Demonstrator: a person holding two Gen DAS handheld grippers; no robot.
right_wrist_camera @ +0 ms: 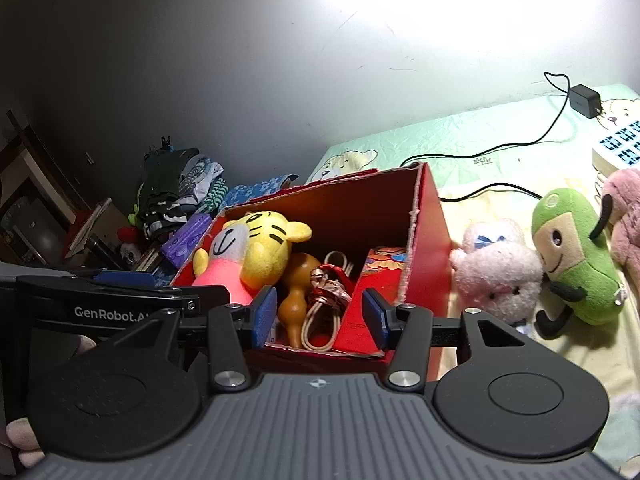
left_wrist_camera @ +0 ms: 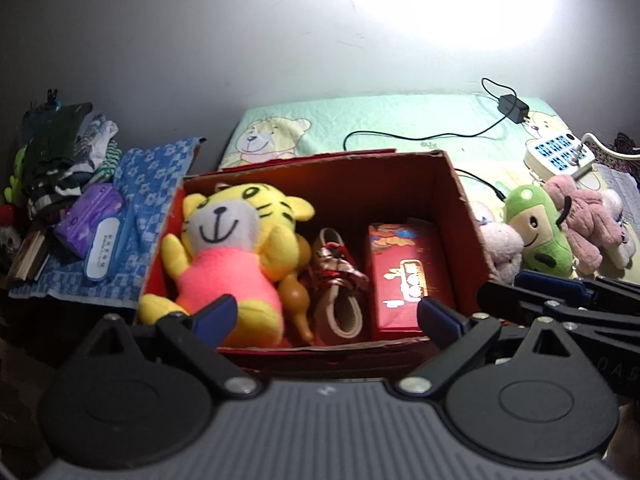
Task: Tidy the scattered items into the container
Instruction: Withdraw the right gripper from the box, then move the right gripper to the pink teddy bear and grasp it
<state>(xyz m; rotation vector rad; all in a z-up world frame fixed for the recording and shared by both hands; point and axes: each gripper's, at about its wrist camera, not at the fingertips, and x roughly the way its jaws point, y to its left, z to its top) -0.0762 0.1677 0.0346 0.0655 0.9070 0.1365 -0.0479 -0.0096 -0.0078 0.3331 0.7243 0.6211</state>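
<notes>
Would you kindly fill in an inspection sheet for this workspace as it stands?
Surface: bed sheet with a bear print.
Job's things: red box holds a tiger toy, gourd, cord bundle and red packet; green plush, white plush and pink plush lie outside.
Clutter: clothes pile, purple pack.
Grippers: left gripper and right gripper open, empty.
Cables: black cable, charger, power strip.
Surroundings: grey wall.

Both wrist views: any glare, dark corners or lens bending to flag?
Left wrist view: blown-out glare on the wall, left clutter dim, the box lit well. Right wrist view: same glare up top, dark left side, fisheye bends the bed edge.
</notes>
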